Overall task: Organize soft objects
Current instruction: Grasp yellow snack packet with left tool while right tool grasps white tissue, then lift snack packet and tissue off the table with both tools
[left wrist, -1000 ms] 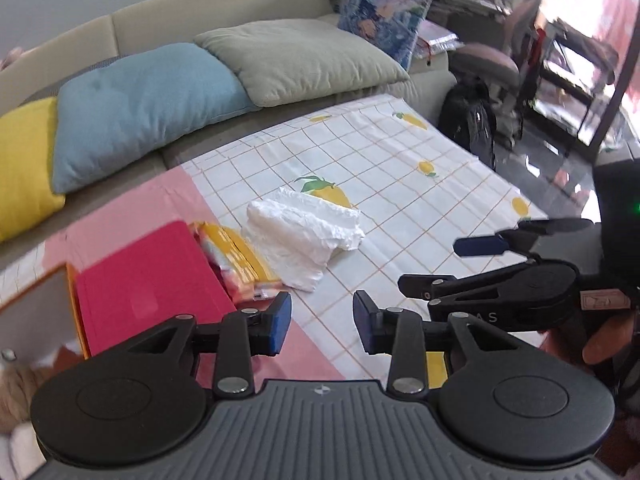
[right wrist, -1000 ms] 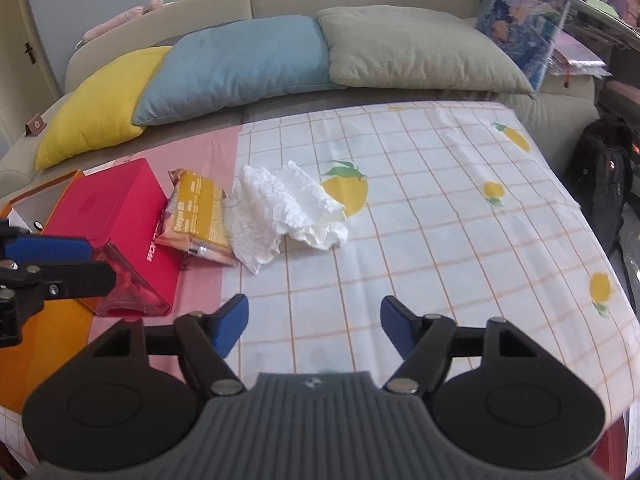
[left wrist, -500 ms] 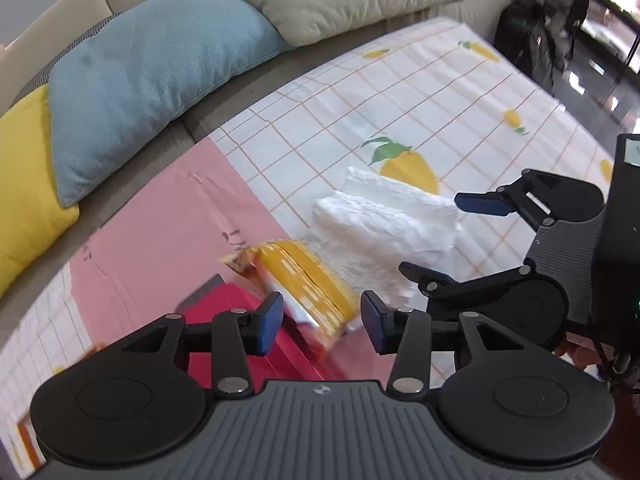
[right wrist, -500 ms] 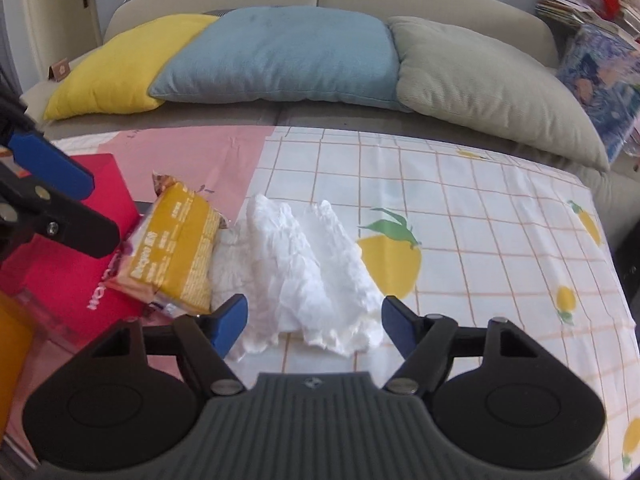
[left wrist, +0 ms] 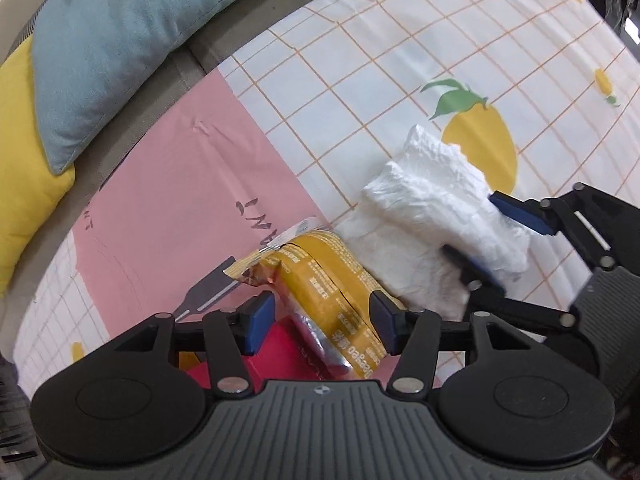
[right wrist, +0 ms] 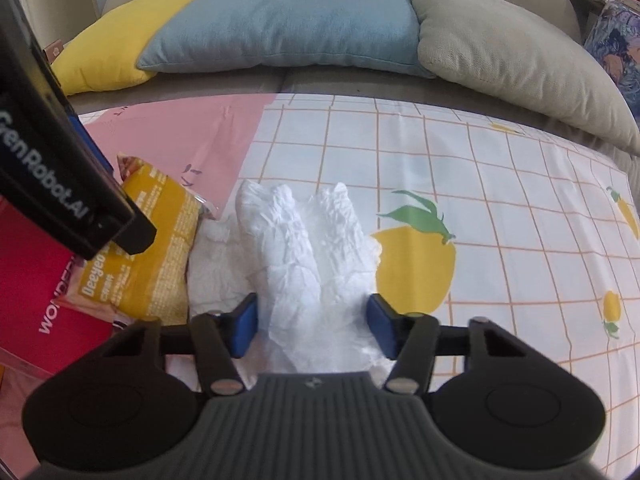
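A yellow snack packet (left wrist: 328,280) lies on the checked bedsheet, resting partly on a red box (left wrist: 280,344). My left gripper (left wrist: 320,318) is open, its blue pads on either side of the packet's near end. A crumpled white soft bundle (right wrist: 304,256) lies right of the packet. My right gripper (right wrist: 312,320) is open and straddles the bundle's near part. The right gripper also shows in the left wrist view (left wrist: 492,236), around the bundle (left wrist: 432,216). The packet shows in the right wrist view (right wrist: 148,256) too.
Yellow (right wrist: 112,48), blue (right wrist: 288,20) and grey-green (right wrist: 512,56) pillows line the sofa back beyond the sheet. The red box (right wrist: 36,280) sits at the left. A patterned cushion (right wrist: 616,52) is at the far right. The sheet (right wrist: 520,208) has lemon prints.
Both grippers have moved forward and down. The left one now straddles the yellow packet and has opened wider; the right one now straddles the white bundle and its jaws have narrowed.
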Action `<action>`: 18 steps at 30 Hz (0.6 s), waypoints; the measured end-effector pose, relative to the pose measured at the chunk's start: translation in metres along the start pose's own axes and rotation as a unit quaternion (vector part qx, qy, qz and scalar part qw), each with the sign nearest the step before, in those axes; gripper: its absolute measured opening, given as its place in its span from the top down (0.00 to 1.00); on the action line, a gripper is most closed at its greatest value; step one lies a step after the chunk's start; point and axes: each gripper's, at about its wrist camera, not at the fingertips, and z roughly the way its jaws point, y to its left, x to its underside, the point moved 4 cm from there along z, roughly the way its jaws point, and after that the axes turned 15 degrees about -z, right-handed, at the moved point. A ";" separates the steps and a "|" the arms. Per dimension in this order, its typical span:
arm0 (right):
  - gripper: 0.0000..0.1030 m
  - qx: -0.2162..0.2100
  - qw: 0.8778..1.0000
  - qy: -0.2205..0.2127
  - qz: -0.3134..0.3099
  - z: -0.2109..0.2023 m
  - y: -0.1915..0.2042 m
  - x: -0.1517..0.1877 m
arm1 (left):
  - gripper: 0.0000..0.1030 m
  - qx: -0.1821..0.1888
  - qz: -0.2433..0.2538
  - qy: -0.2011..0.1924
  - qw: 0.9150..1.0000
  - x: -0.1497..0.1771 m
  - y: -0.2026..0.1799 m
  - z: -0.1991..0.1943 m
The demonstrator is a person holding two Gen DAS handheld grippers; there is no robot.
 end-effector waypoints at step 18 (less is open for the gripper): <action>0.85 0.028 0.992 0.041 0.117 -0.064 -0.021 0.062 | 0.57 0.133 0.026 -0.065 0.989 0.033 -0.069 -0.018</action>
